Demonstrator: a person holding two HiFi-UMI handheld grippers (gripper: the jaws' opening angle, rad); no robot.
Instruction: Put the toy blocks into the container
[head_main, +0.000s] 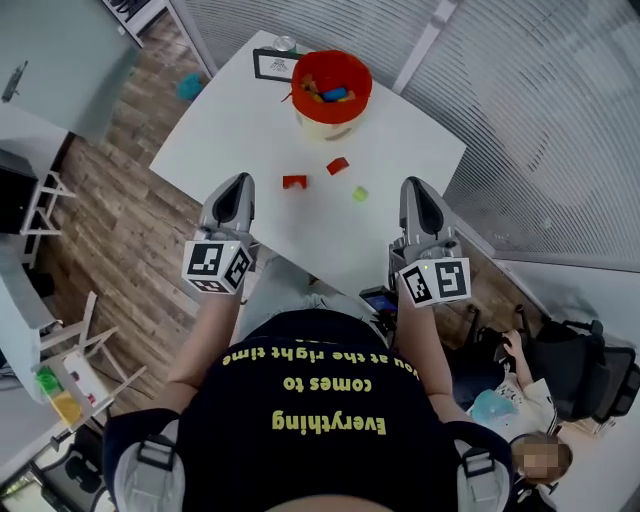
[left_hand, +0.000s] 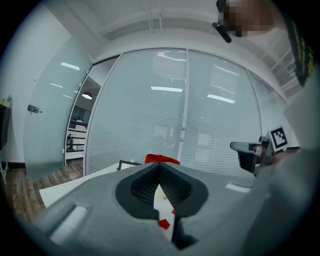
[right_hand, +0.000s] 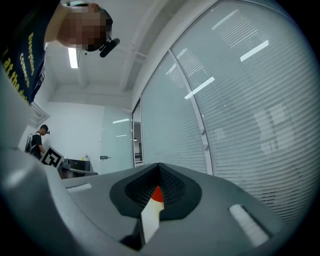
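The left tongs (head_main: 241, 184) and right tongs (head_main: 411, 186) are hovering shut and empty at seven and five o'clock of the loose blocks, probably lining up a pick. The nearer red block (head_main: 294, 182), farther red block (head_main: 338, 166) and green block (head_main: 360, 193) are lying on the worktop (head_main: 240, 120), at six o'clock of the red-rimmed container (head_main: 325, 126).

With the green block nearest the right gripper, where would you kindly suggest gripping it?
Probably its two opposite side faces, from above with the right gripper: the green block is small, lies flat on the table, apart from the red blocks. Those shut jaws must open first.
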